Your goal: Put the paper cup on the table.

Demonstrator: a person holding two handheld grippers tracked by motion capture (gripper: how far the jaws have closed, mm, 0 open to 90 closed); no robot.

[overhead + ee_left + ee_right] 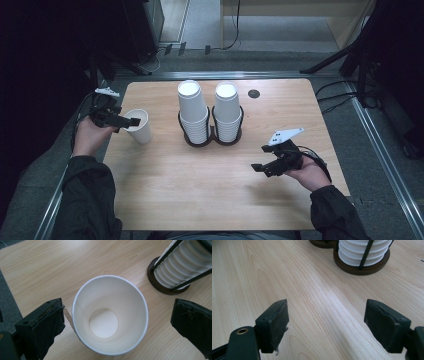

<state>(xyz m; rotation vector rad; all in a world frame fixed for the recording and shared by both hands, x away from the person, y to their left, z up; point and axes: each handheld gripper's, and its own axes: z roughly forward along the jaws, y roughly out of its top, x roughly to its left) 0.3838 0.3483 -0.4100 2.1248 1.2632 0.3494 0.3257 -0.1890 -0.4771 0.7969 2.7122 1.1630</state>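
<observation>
- Single white paper cup [138,126] stands upright, mouth up, on the left part of the wooden counter [200,190], near its left edge.
- Left gripper [131,121] is at the cup's rim in the high view, held by the person's left hand [90,136], which comes in over the counter's left edge.
- Left gripper view looks straight down into the cup [110,315]: empty, round base visible. The fingers are spread wide, one on each side of the cup. The left finger [47,325] sits just beside the cup wall, where a small flap of its torn pad reaches the wall; the right finger [192,325] stands clearly apart from the rim. Not clamped on the cup.
- Right gripper [257,168] is over the right part of the counter, well apart from the cup, held by the right hand [310,172]. Grey three-cornered plate [285,135] sits on top.
- Right gripper view: fingers [274,322] spread wide with nothing between them, bare wood grain below.
- Two stacks of white cups, upside down, at counter centre: left stack [192,112], right stack [227,110]. Each sits in a dark wire holder [200,140] with a round base, the two holders touching side by side.
- Single cup is to the left of the stacks, apart from them.
- Small dark round disc [254,93] lies in the counter near the far edge, right of the stacks.
</observation>
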